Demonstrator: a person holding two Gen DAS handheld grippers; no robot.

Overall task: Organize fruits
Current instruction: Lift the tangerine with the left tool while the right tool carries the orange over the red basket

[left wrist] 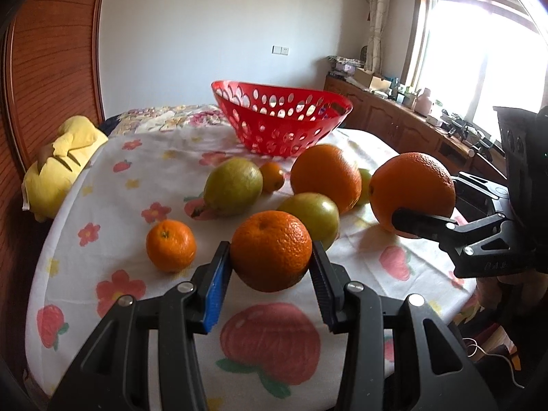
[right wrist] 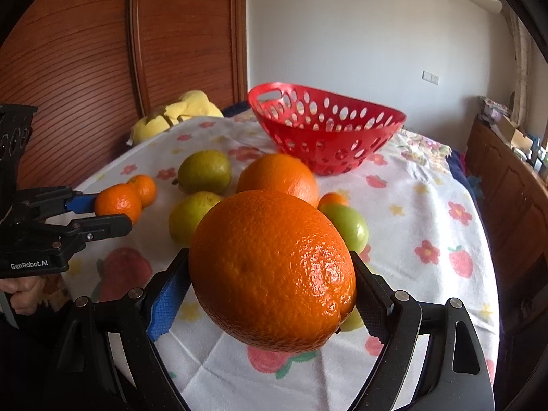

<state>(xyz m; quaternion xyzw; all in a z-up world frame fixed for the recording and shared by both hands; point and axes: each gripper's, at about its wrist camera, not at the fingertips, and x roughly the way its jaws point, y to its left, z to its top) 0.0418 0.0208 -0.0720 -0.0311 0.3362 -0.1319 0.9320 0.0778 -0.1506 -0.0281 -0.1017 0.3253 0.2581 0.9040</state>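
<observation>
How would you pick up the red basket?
Grip the red basket at the slot handle cut into its rim, coming from above that end. The rim is thin there, while the bowl flares too wide to pinch. Both tools hold oranges, so one must be freed first.

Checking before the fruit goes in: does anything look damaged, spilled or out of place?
Nothing stands out. The basket stands upright with nothing visible inside, loose fruit sits on the cloth, and each gripper, left and right, holds an intact orange.

Bright daylight, blown-out glare at window, soft shadows beside basket, fisheye bending, dark corners, mild blur
</observation>
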